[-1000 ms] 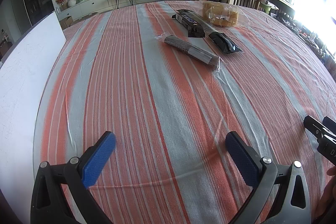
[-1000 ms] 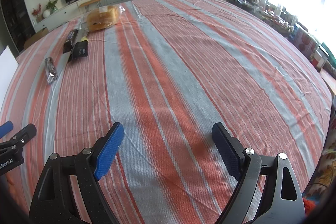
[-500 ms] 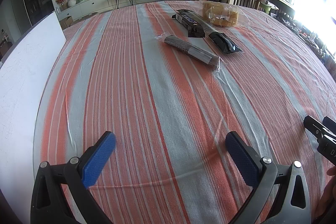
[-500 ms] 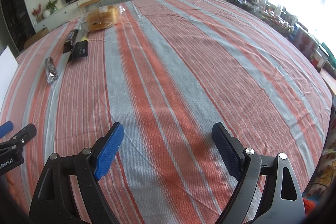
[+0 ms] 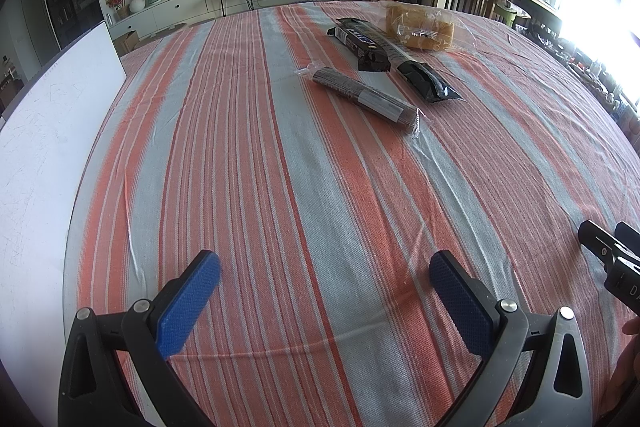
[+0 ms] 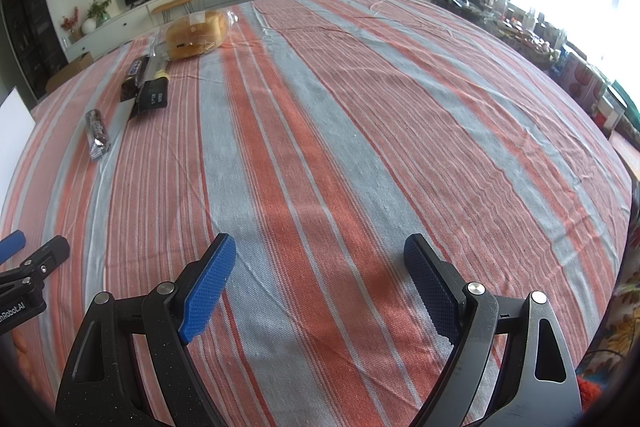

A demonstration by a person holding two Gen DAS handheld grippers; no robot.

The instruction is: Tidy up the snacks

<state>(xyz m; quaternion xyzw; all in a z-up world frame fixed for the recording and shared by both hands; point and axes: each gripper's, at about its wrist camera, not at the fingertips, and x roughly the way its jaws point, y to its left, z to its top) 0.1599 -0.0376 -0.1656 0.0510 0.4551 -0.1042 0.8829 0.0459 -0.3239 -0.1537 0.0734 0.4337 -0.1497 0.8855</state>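
Holding both low over the striped desk (image 5: 280, 167), I have my left gripper (image 5: 325, 281) and right gripper (image 6: 320, 267) spread wide, grasping nothing. Snack packets (image 5: 366, 97) and bagged bread (image 5: 420, 27) lie far ahead; their printing is unreadable, only "Robot.AI" on the neighbouring gripper.

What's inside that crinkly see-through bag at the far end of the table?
The clear bag holds golden bread, seemingly a sliced loaf. A label or clip shows through the front. The plastic glares, so the slice count and the bag's far side cannot be seen. It lies on the striped cloth.
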